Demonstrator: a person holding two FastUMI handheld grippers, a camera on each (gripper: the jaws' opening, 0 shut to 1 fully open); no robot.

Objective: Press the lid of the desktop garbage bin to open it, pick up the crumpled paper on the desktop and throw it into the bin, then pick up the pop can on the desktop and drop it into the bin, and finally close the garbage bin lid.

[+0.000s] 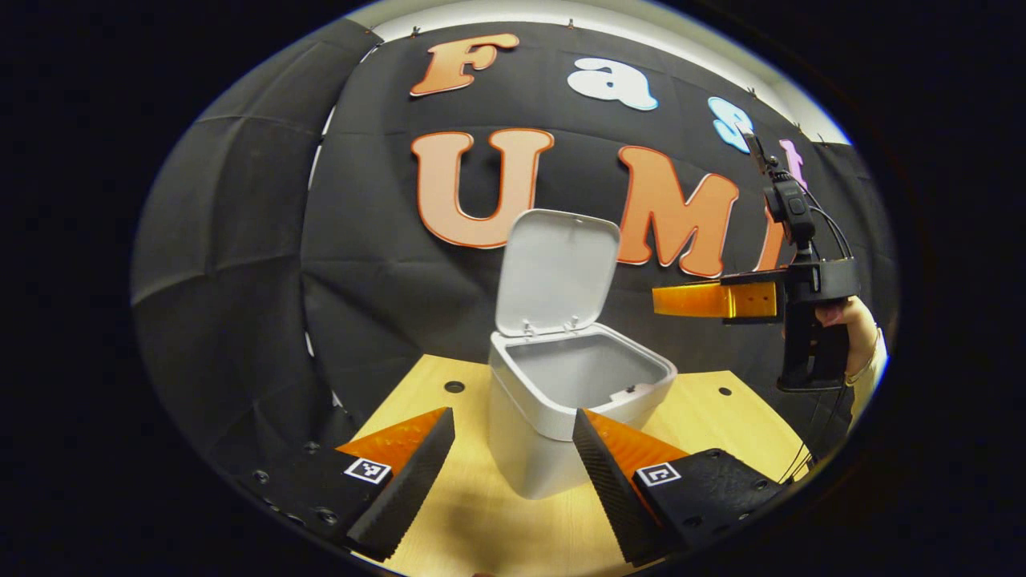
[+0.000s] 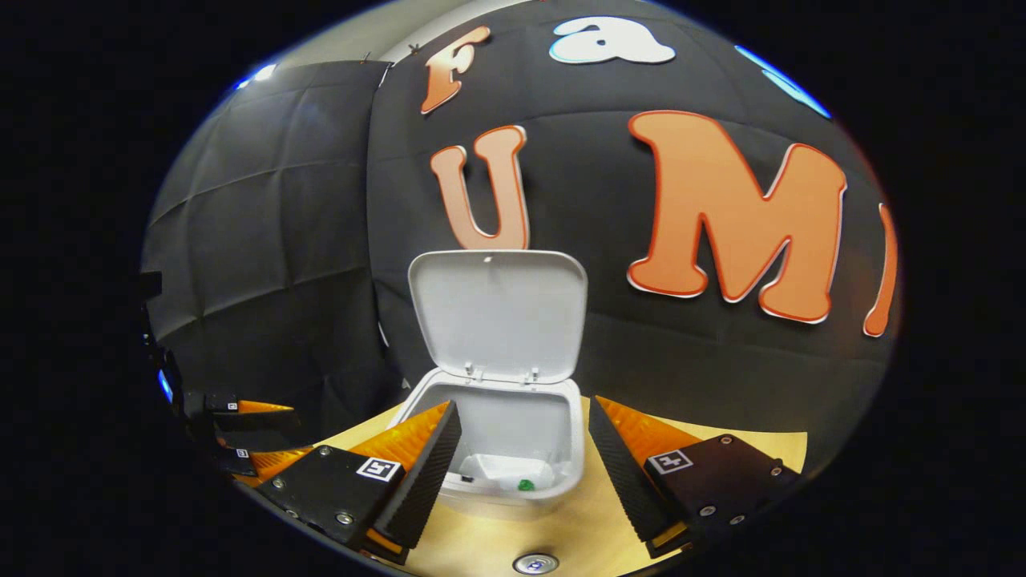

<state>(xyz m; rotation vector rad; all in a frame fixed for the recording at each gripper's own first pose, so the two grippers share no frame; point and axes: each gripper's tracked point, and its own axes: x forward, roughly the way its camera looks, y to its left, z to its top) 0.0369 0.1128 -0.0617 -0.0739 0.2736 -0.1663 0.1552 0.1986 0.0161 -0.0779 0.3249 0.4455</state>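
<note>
Two sets of jaws, both spread wide and both empty: left gripper point(image 1: 513, 417) low over the pale wooden table point(image 1: 481, 521), framing the front of the white bin point(image 1: 529, 449) from just short of it; right gripper point(image 2: 525, 405) up higher, looking down past its own fingers into the open mouth. Down inside, from the right gripper view: a pale crumpled lump point(image 2: 497, 469), probably the paper, and beside it a small green glint point(image 2: 526, 485), too small to call, possibly part of the can. Judging from that load, both drops done and only the closing left. Further back, the lid point(image 1: 557, 272) standing upright on its rear hinge, inner face toward both cameras, top edge against the black wall cloth. In the left gripper view, the right gripper out to the side of the lid, about level with its lower half, gripped by a hand point(image 1: 850, 320), apart from the lid. Best handled with the right one: rise over the lid's top edge, hook a finger behind it, tip it forward, then follow it down and press flat near the front rim until latched. Keep the push gentle and downward, not forward: light bin, likely to slide on a smooth top. Worth parking the left gripper in front as a stop, jaws clear of the rim to avoid a pinch under the falling lid
</note>
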